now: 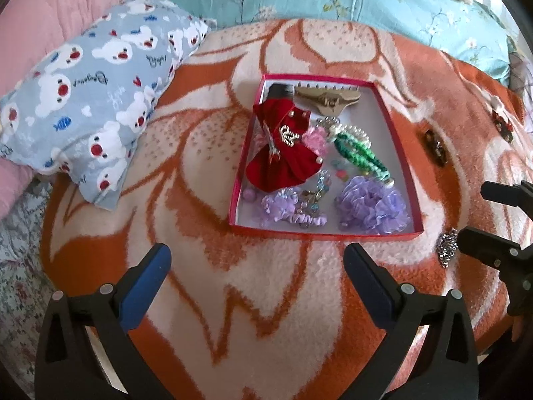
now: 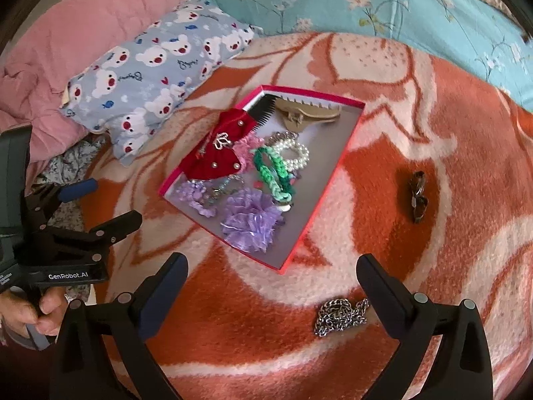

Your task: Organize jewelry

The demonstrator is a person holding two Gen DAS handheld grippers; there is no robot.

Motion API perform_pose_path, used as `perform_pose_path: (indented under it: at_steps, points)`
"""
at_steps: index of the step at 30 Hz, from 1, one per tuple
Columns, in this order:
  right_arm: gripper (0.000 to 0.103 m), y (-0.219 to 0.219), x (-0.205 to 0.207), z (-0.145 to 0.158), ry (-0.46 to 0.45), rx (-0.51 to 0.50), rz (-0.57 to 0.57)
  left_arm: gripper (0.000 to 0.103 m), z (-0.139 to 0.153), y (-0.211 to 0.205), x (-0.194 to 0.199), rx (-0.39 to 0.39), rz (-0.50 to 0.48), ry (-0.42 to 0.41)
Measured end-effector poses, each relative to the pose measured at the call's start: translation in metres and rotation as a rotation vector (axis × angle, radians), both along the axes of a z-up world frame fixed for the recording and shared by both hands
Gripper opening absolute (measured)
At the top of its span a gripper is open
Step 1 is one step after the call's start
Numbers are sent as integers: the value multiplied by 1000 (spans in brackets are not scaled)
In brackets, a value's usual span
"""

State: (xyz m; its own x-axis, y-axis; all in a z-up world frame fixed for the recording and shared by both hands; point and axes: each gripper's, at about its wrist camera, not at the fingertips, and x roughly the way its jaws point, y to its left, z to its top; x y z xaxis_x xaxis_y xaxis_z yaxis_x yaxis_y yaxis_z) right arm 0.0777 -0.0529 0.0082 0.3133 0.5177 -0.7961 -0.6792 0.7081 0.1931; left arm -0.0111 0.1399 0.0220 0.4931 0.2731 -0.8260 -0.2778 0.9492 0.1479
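A bear-print pillow (image 1: 96,96) is being shown at the far left of the bed, resting on the orange-and-cream blanket (image 1: 200,173). The left tongs (image 1: 256,276) are being held wide open over bare blanket, with nothing gripped between the blue-padded fingers (image 1: 146,286). Beyond them, the red-rimmed box (image 1: 396,153) is being displayed on the blanket; a red bow clip (image 1: 283,146), a beige claw clip (image 1: 328,100), a pearl bracelet (image 2: 293,151), a green braided band (image 1: 359,151) and a purple scrunchie (image 1: 373,206) are being kept inside it. To the right of the box, a dark brown hair clip (image 2: 418,196) is being left lying on the blanket, well apart from the box. The right tongs (image 2: 271,286) are likewise being held open and empty; a silver chain (image 2: 339,315) is lying bunched on the blanket just beside the right finger, outside the box.
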Motion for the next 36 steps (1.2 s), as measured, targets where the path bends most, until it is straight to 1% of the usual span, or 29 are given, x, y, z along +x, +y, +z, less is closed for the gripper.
perform_pose_path:
  at_steps: [6, 13, 28, 36]
  points:
    - [102, 4, 6, -11, 15, -15, -5, 103, -10, 5, 8, -23, 24, 22]
    - [102, 13, 13, -19, 30, -30, -6, 103, -12, 7, 15, -16, 19, 22]
    - [102, 25, 30, -22, 35, -31, -11, 103, -13, 14, 26, -37, 22, 21]
    - [102, 25, 40, -22, 45, -17, -32, 103, -9, 15, 27, -53, 22, 1]
